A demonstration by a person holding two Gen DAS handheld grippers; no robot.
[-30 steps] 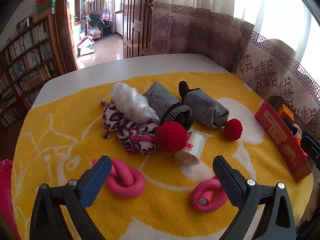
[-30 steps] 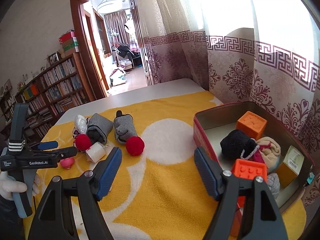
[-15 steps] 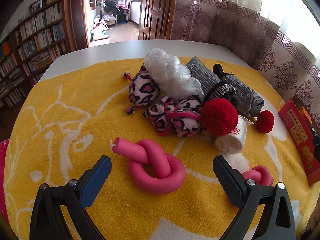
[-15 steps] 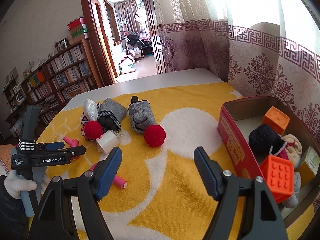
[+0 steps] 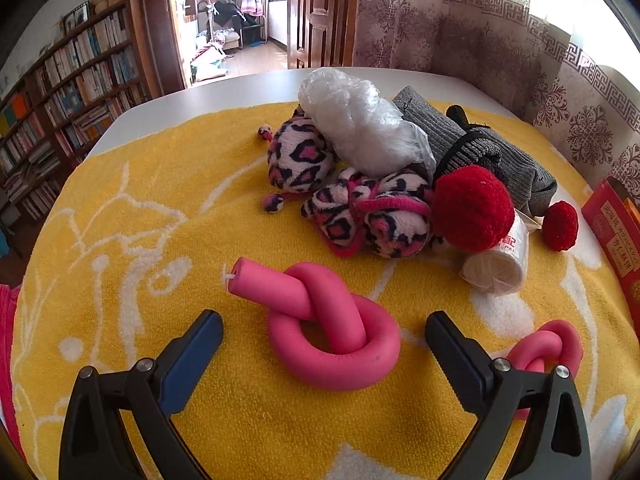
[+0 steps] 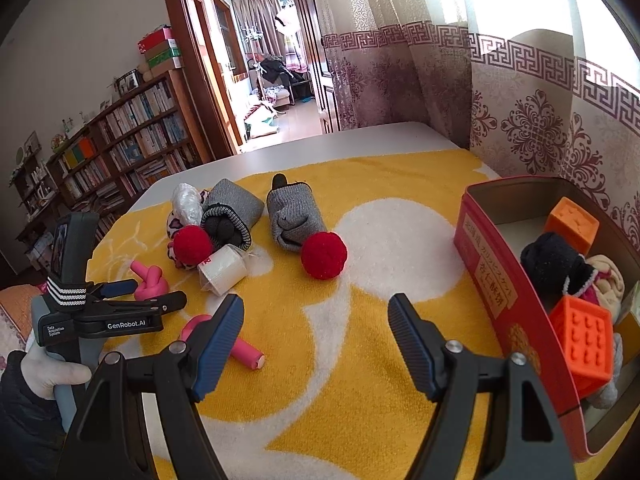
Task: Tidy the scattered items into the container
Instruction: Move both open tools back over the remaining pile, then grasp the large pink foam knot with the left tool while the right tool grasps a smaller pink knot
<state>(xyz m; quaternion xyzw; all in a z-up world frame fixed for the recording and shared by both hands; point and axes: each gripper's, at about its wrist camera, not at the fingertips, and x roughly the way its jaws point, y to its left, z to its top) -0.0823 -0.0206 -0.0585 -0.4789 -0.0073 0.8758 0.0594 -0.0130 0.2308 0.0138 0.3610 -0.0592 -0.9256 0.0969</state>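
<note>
— What is hidden?
— Part of the second pink knot (image 5: 550, 350) is covered by a finger (image 5: 460, 354).
— And cut off?
— The red tin (image 5: 618, 236) is cut by the edge.

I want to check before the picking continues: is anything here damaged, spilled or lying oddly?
Nothing looks damaged or spilled. One oddity: the orange studded block in the red tin sits tilted on the other items, reaching above the rim.

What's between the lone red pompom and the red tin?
Nothing: only bare yellow towel between the red pompom and the red tin, clearest in the right wrist view.
</note>
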